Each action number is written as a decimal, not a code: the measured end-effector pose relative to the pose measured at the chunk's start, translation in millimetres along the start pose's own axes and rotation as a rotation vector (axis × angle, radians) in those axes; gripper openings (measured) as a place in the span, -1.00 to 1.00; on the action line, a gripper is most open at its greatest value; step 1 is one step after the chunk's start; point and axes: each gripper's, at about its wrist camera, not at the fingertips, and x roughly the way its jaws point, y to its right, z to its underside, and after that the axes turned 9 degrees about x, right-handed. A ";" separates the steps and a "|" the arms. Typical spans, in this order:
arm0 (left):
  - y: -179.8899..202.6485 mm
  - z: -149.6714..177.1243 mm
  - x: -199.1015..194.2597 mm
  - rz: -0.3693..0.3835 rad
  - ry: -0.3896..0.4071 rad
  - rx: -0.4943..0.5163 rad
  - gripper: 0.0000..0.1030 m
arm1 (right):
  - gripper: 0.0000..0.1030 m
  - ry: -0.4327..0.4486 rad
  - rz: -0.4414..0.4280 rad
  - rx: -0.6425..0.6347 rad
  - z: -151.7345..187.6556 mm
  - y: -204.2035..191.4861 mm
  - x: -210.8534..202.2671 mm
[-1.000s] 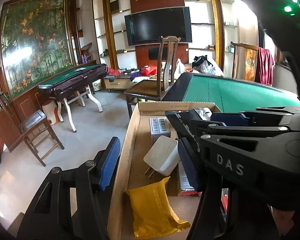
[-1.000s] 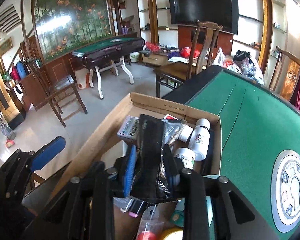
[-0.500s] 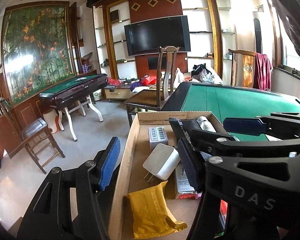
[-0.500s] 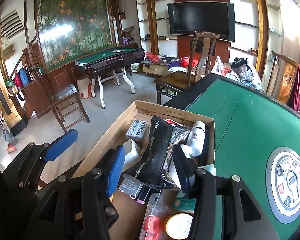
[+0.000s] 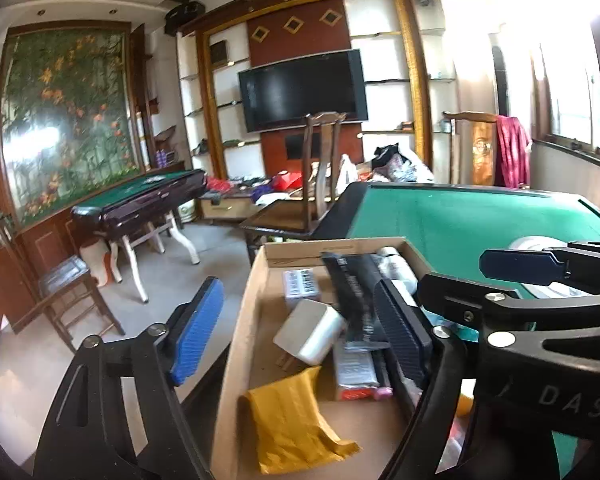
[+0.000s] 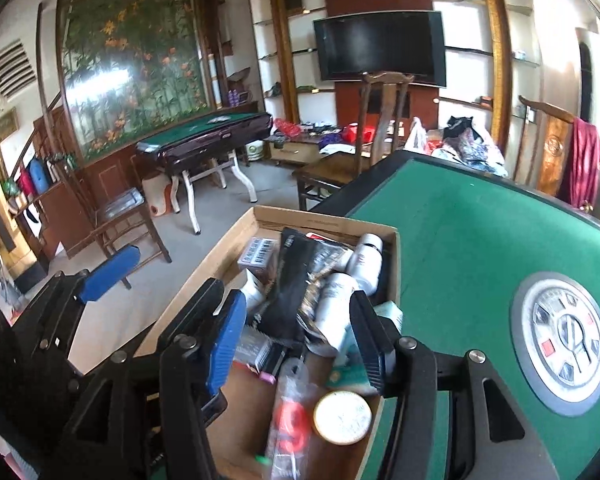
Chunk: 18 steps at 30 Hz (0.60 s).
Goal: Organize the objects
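A second ago my right tongs pinched the black pouch; now their jaws are opening and the pouch lies loose in the box, leaning across the white bottles, with my pads clear of it on both sides. My left tongs have spread wider too, jaws opening, one blue pad outside the box's left wall and the other over the clutter, nothing pinched between them. The white charger that sat near their dark pad now lies free in the gap. Around the pouch the box holds a barcoded carton, a yellow mailer, a round tin and a clear bag with red print. The box sits at the left edge of the green table, whose round centre panel lies well to its right. A wooden chair stands beyond the table, a TV on the far wall
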 end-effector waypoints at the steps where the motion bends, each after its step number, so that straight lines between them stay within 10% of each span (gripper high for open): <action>1: 2.9 1.0 -5.6 0.012 0.005 0.005 0.56 | 0.08 0.009 0.005 -0.002 3.0 0.7 -6.0; 18: -16.3 18.5 -52.9 -0.099 -0.120 -0.072 0.56 | 0.26 0.077 0.056 0.046 52.0 31.1 -61.5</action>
